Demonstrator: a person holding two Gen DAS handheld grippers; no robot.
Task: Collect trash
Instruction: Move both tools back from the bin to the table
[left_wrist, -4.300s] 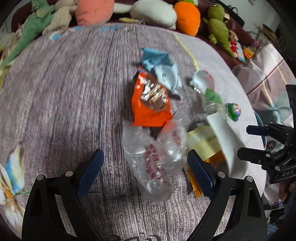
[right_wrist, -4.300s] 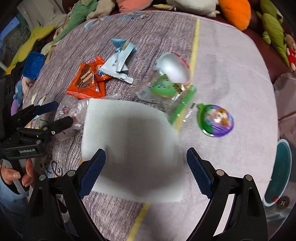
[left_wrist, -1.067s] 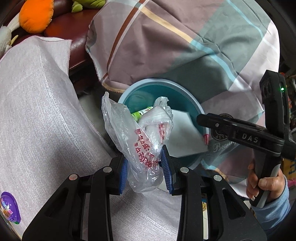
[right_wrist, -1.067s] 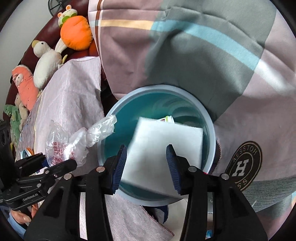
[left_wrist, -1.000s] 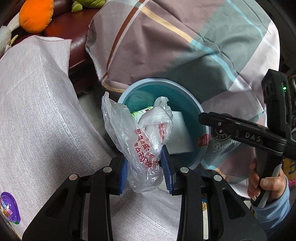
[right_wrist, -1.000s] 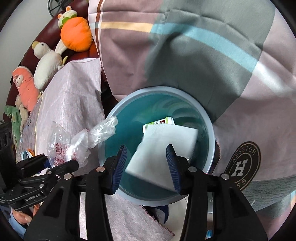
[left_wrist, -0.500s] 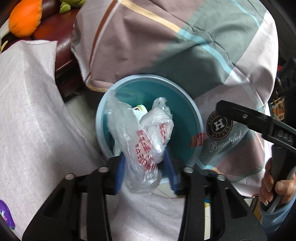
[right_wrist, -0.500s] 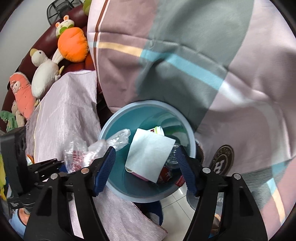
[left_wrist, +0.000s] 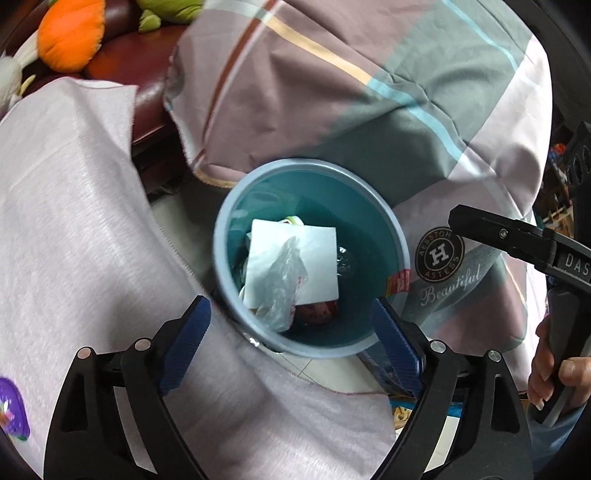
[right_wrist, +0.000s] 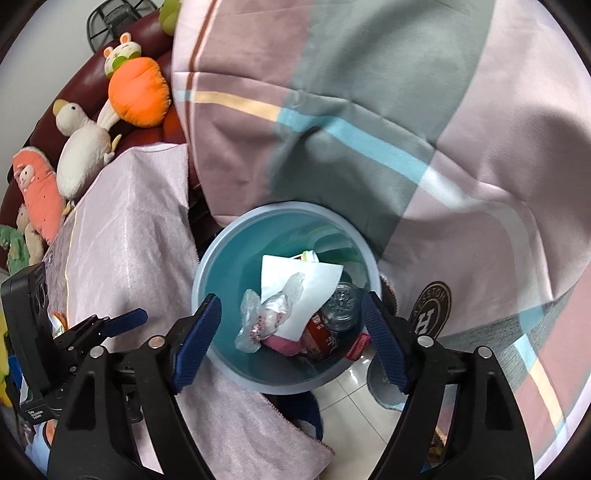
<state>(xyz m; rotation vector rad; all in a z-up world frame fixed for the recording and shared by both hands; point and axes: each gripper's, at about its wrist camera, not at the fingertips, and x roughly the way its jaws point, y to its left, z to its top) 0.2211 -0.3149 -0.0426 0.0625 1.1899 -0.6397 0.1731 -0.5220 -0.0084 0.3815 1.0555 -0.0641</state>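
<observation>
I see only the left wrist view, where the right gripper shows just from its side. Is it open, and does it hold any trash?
Observer: It is open. In the right wrist view the right gripper has its jaws wide apart above the bin, with nothing between them.
Operator: In the bin I see something red below the white paper. What is it?
Observer: It looks like a red can, lying at the lower edge of the white paper, with a clear jar beside it.

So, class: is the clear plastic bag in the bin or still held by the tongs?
In the bin. The clear plastic bag lies on the white sheet inside the blue bin; the left tongs are open, holding nothing.
</observation>
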